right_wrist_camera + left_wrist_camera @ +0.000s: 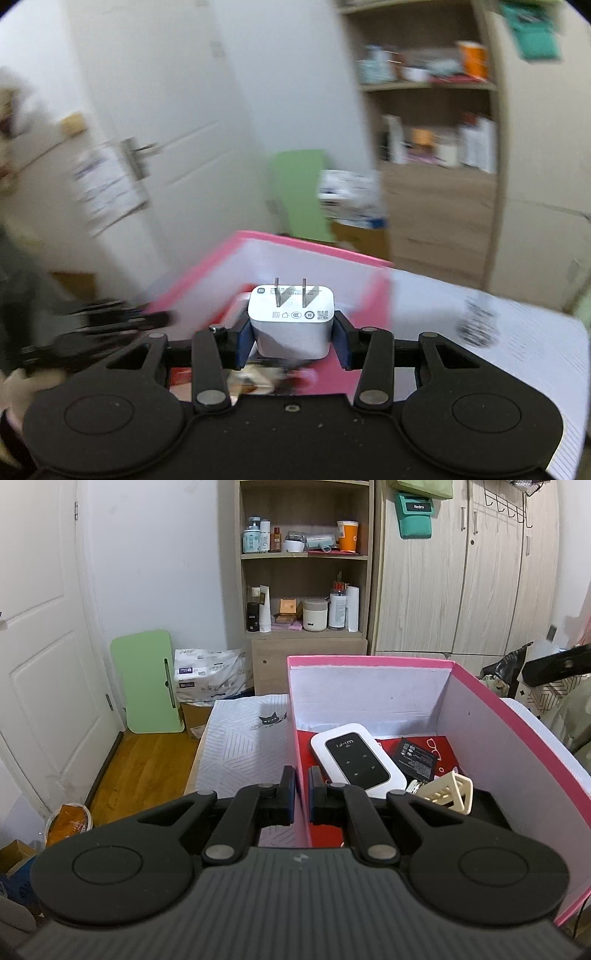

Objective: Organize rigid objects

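A pink box (369, 661) stands open on the bed. Inside lie a white WiFi router (356, 762), a black card (417, 760) and a cream plastic piece (448, 792). My left gripper (302, 797) is shut on the box's left wall, one finger outside and one inside. My right gripper (291, 339) is shut on a white charger plug (291, 319), prongs pointing forward, held above the pink box (314, 251). The right wrist view is blurred by motion.
A wooden shelf unit (304, 572) with bottles and cups stands ahead, wardrobes (461, 572) to its right. A white door (40, 646), a green board (151, 681) and a tissue pack (210, 675) are at left. The bed sheet (243, 753) lies left of the box.
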Motion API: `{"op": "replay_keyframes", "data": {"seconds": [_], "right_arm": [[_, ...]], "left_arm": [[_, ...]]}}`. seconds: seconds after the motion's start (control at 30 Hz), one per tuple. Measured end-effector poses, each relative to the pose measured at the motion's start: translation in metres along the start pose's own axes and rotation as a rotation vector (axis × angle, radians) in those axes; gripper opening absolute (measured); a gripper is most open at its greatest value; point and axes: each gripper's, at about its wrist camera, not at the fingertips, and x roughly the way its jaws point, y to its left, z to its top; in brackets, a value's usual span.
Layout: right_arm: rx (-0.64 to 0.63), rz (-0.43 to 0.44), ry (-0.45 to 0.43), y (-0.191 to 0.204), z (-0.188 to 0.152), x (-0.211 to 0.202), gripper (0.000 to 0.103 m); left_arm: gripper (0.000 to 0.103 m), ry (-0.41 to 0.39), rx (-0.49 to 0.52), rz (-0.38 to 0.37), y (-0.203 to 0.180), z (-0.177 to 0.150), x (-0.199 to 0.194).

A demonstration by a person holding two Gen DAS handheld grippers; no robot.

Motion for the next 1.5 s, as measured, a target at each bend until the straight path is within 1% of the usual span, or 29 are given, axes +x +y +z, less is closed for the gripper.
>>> {"op": "replay_keyframes", "data": {"seconds": [0.1,0.17,0.23,0.37,0.43,0.67,0.73,0.8,0.9,0.97,1.1,1.13,1.23,1.33,1.37,1.43,1.5], "right_arm": [[-0.067,0.051,0.025,0.028,0.002,0.009,0.048],[-0.096,0.059,0.049,0.04,0.0,0.02,0.048],[-0.095,0.024,0.063,0.043,0.002,0.034,0.048],[-0.136,-0.138,0.073,0.045,0.006,0.064,0.048],[-0.146,-0.185,0.089,0.044,0.007,0.075,0.048],[-0.142,-0.212,0.165,0.035,0.012,0.105,0.048],[-0.121,-0.221,0.159,0.033,0.012,0.108,0.05],[-0.091,-0.205,0.148,0.032,0.014,0.108,0.055],[-0.021,-0.16,0.095,0.027,0.014,0.092,0.057],[0.002,-0.169,0.055,0.025,0.012,0.079,0.057],[0.037,-0.2,-0.03,0.027,0.0,0.039,0.058],[0.052,-0.197,-0.049,0.027,-0.005,0.027,0.06],[0.121,-0.189,-0.094,0.026,-0.018,0.0,0.061],[0.173,-0.18,-0.163,0.034,-0.033,-0.023,0.064],[0.179,-0.165,-0.164,0.037,-0.038,-0.026,0.064],[0.174,-0.141,-0.13,0.043,-0.043,-0.027,0.064],[0.173,-0.168,-0.107,0.047,-0.05,-0.028,0.064]], "left_arm": [[0.006,-0.002,-0.006,-0.004,0.0,0.001,0.0],[0.006,0.002,-0.004,-0.002,0.0,0.001,0.0],[0.006,0.009,0.005,0.004,-0.002,0.002,0.001],[0.006,0.008,0.006,-0.001,-0.001,0.002,-0.001],[0.006,0.006,0.007,-0.003,-0.001,0.002,-0.001],[0.006,0.004,-0.01,-0.011,0.001,0.001,-0.002],[0.006,0.004,-0.01,-0.011,0.001,0.001,-0.002],[0.006,0.005,-0.004,-0.008,0.001,0.001,-0.002],[0.006,0.007,0.007,-0.002,-0.001,0.002,-0.002],[0.006,0.007,0.005,-0.003,-0.001,0.002,-0.002],[0.006,0.006,-0.002,-0.005,-0.001,0.002,-0.002],[0.006,0.005,-0.003,-0.005,-0.001,0.002,-0.002],[0.006,0.004,-0.008,-0.007,0.0,0.002,-0.002],[0.006,0.003,-0.007,0.001,-0.001,0.003,-0.001],[0.006,0.002,-0.002,0.008,-0.002,0.003,-0.002],[0.007,0.004,0.005,0.019,-0.004,0.003,-0.002],[0.007,0.005,0.01,0.014,-0.004,0.003,-0.002]]}}
